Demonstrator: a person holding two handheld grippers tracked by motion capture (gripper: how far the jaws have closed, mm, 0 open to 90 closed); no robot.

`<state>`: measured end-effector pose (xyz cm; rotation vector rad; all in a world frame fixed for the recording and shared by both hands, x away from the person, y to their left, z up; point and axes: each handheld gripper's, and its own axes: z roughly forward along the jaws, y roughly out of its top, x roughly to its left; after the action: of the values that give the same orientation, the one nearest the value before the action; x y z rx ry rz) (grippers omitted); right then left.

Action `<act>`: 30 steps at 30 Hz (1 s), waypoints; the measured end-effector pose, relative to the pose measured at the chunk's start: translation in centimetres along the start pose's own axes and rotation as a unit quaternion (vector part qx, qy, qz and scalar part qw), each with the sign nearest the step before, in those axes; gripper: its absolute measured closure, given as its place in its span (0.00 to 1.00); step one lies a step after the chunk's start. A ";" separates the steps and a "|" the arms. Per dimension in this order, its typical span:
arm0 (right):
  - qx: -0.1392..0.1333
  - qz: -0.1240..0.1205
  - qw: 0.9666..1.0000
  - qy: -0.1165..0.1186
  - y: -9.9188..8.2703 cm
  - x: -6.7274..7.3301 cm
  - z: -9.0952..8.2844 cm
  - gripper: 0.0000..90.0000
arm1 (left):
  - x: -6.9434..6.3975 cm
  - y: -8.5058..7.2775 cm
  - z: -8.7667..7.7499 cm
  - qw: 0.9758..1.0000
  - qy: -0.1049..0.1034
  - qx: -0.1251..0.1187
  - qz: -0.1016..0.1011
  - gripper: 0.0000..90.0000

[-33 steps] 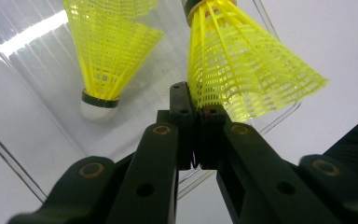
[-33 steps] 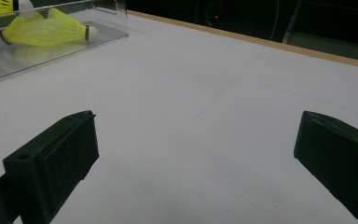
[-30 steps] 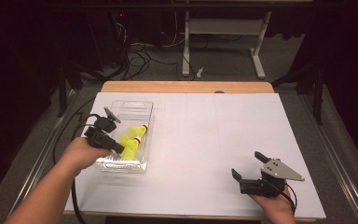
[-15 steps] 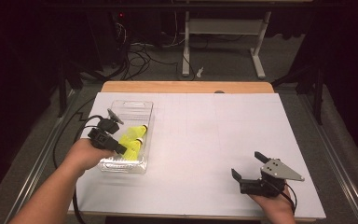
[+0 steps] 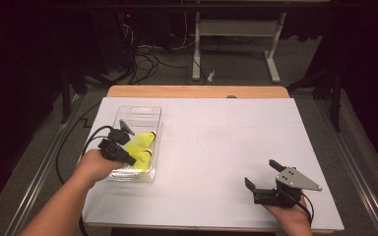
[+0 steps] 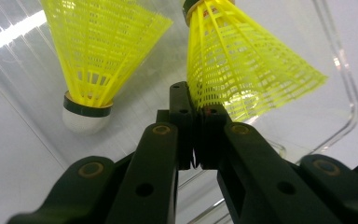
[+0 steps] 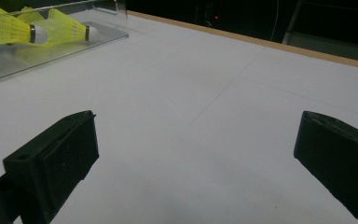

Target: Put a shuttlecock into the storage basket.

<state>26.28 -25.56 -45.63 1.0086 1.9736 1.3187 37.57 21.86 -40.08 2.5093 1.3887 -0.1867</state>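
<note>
Two yellow shuttlecocks lie in a clear plastic tray at the table's left. My left gripper reaches into the tray from its near end. In the left gripper view its jaws stand shut, pinching the rim of the skirt of the right-hand shuttlecock. The other shuttlecock lies beside it, its white cork pointing towards the camera. My right gripper rests open near the table's front right, with bare white table between its jaws.
White paper covers the table, with a wooden edge at the far side. The tray lies far off to the left in the right gripper view. Cables trail off the table's left side.
The left hand has edged slightly to the right over the tray, its jaws staying shut. The right hand has kept still.
</note>
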 end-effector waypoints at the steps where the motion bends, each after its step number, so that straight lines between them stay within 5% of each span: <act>1: 0.000 0.000 1.000 0.000 0.0 0.0 0.0 0.00 | 0.0 0.0 0.1 1.000 -0.003 0.002 -0.001 0.97; 16: 0.000 0.000 1.000 0.001 0.0 0.1 0.1 0.00 | 0.1 -0.5 0.6 1.000 0.002 -0.005 -0.015 0.93; 30: 0.001 0.002 1.000 0.000 0.1 0.1 0.1 0.00 | 0.0 -0.7 0.3 1.000 0.012 0.005 -0.020 0.64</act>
<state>26.29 -25.39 -45.61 1.0130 1.9744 1.3188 36.98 22.15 -40.48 2.5013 1.4505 -0.1712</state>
